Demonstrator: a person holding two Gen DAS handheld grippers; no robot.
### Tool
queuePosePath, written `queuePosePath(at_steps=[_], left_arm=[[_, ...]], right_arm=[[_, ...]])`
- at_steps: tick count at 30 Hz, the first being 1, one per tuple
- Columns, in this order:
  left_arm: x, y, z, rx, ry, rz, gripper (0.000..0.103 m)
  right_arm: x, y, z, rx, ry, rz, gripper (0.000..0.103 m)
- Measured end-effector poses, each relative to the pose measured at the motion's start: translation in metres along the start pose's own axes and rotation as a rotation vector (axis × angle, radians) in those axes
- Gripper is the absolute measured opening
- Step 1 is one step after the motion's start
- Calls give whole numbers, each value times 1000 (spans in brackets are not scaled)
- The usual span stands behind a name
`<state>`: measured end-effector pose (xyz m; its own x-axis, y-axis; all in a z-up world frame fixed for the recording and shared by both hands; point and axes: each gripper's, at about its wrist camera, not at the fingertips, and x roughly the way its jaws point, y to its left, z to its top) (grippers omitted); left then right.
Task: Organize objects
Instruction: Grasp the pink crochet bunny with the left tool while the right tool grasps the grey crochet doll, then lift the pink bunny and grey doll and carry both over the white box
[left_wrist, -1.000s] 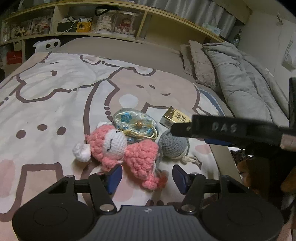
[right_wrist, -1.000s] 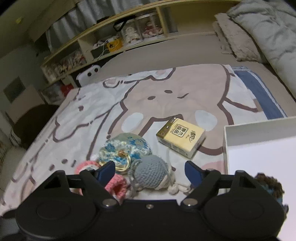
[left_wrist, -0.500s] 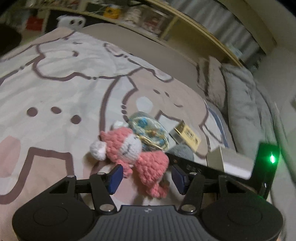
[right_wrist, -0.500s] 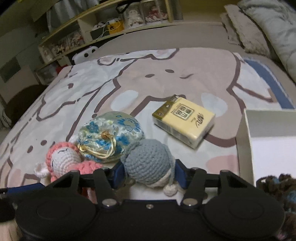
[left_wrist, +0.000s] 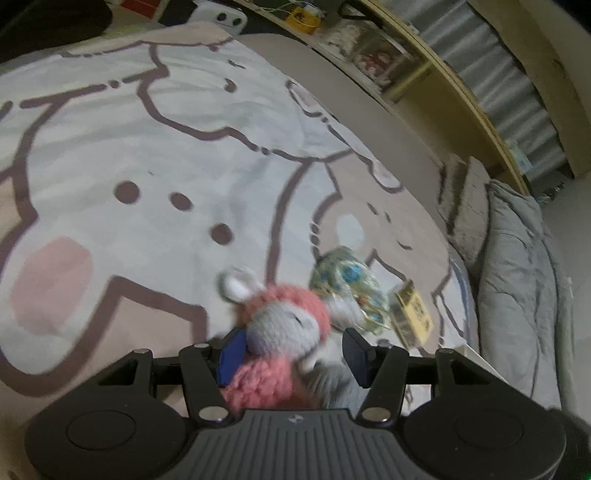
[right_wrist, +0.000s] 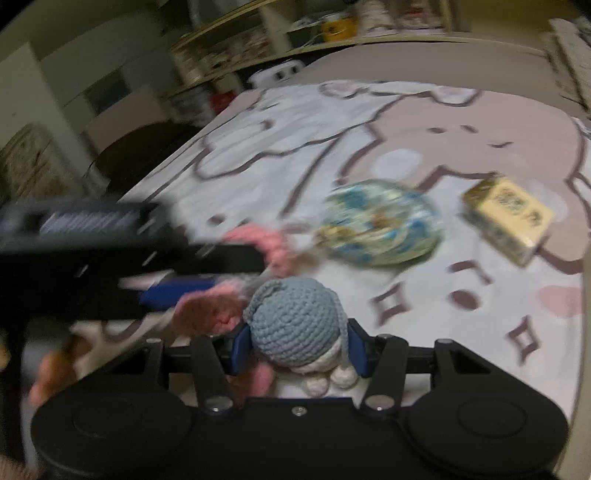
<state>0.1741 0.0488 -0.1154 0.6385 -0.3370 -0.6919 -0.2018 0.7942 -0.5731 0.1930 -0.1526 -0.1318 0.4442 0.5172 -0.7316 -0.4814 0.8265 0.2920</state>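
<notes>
The grey crocheted doll (right_wrist: 295, 321) sits squarely between the blue pads of the right gripper (right_wrist: 297, 349), whose jaws are closing on it: both pads lie against its round head, with its cream feet hanging toward the camera. Just left of the grey doll, the pink crocheted doll (left_wrist: 280, 332) lies between the fingers of the left gripper (left_wrist: 290, 354); its white face and pink hood fill most of the gap, the left pad looks pressed to its side, while the right pad seems to stand a little clear, though blur makes this uncertain. Beyond the grey doll, farther up the bedspread (right_wrist: 295, 122), rests the blue floral pouch (right_wrist: 380, 221) with its gold cord, close to the pink doll's far end. To the right of the pouch, apart from it, lies the yellow box (right_wrist: 509, 218), tilted on the cartoon-printed cover.
</notes>
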Motion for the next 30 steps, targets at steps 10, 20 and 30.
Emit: queuePosePath(at_steps=[10,20,30], left_arm=[[2,-15,0,201,143,83,54],[21,-10,-8,245,193,122,46],[-6,-25,-1,272,94,104,40]], right_arm=[[-12,16,-9,-7,70,-46,54],[-41,0,-17,106,95,-123,54],[-60,-13,-10,156,9,-157,54]])
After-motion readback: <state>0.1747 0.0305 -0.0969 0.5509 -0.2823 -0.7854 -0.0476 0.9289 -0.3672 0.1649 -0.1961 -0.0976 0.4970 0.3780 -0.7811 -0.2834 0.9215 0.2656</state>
